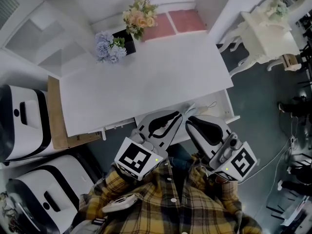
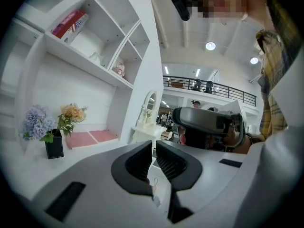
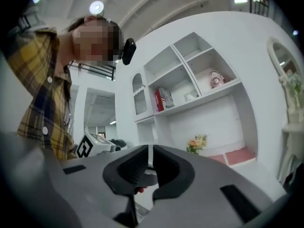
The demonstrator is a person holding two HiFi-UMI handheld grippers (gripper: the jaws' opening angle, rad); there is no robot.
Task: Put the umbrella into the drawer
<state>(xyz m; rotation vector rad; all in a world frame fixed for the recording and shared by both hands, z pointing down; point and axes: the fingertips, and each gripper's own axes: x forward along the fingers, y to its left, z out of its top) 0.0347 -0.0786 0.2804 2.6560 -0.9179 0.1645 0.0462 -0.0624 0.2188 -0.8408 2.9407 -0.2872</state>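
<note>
The white desk [image 1: 146, 77] has its drawer [image 1: 228, 106] pulled out at the front right. Inside lies a pale thing with a thin cord loop [image 1: 210, 105]; its full shape is hidden. It also shows below the left jaws as a white piece with a loop [image 2: 159, 186]. My left gripper [image 1: 189, 108] is held near my chest and points at the drawer, shut with nothing in it [image 2: 154, 148]. My right gripper [image 1: 189, 121] hangs beside it, just off the drawer's front, jaws together and empty [image 3: 149, 156].
Two flower vases [image 1: 111, 45] [image 1: 139, 16] stand at the desk's far edge below a white shelf unit [image 3: 190, 80]. An ornate white dressing table [image 1: 265, 33] stands to the right. White machines [image 1: 24, 123] and a wooden board [image 1: 56, 116] are on the left.
</note>
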